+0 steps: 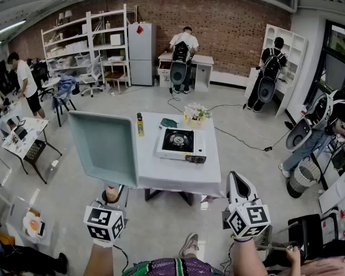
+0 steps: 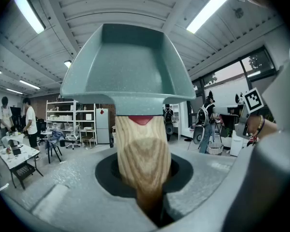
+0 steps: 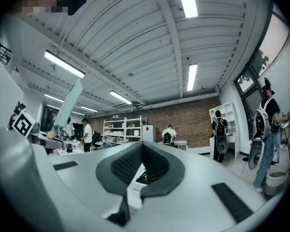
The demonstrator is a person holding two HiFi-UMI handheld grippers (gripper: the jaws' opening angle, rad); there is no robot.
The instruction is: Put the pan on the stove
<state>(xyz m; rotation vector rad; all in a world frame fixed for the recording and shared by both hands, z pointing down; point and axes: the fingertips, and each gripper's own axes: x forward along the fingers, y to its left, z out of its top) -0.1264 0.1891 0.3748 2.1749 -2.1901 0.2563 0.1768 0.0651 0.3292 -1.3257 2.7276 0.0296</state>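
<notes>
Closest in, my left claw [image 1: 114,195] is clamped on the wooden handle [image 2: 142,158] of the pan [image 1: 100,145]; the left gripper view shows the handle filling the gap between the jaws. My right claw [image 1: 239,184] sits level with it on the right side, jaws together on nothing, so it has no part in the carry. From the left claw, the handle and pan run straight away from me in one line, with the square teal body held up in the air over the left edge of the table [image 1: 161,177]. Beyond that, the stove [image 1: 181,142] stands on the table, ahead of the pan and to its right. As I judge it, that rightward offset is what matters: the left claw must carry the pan forward and across to the right before lowering it onto the burner.
</notes>
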